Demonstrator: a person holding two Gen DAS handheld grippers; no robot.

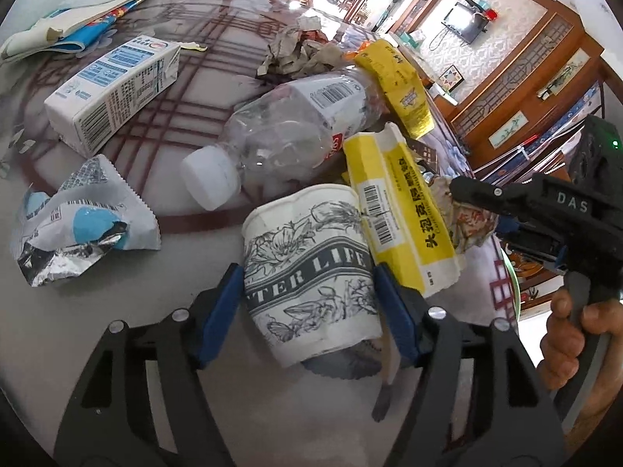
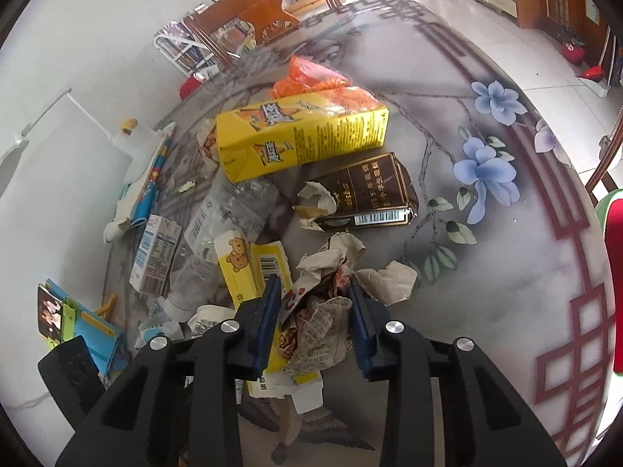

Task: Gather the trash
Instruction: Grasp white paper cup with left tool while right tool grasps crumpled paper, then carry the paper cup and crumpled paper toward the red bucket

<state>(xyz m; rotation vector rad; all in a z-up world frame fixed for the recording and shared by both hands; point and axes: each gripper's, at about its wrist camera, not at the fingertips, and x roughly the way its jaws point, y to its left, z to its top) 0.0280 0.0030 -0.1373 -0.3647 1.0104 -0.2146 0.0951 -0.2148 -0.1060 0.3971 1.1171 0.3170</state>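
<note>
The trash lies in a heap on a round glass table (image 2: 506,272) painted with blue flowers and red lattice. The left gripper (image 1: 309,292) has its blue pads against both sides of a paper cup (image 1: 311,272) printed with grey flowers, which lies on its side at the near edge of the heap; the jaws are clamped on it. Just beside the cup on the right lies a yellow and white box (image 1: 401,214), and beyond the cup an empty clear bottle (image 1: 288,132) lies on its side with its white cap toward the camera. A white and blue carton (image 1: 117,89) lies to the left, and a crumpled foil wrapper (image 1: 81,225) is near it, apart from the cup. The right gripper (image 2: 313,319) has its fingers closed on a crumpled wad of printed paper (image 2: 323,311) at the right of the heap. Beyond that wad lie a dark brown packet (image 2: 370,194), a yellow box (image 2: 303,132) and an orange wrapper (image 2: 319,81). In the left view a hand (image 1: 576,327) holds the right gripper's handle.
</note>
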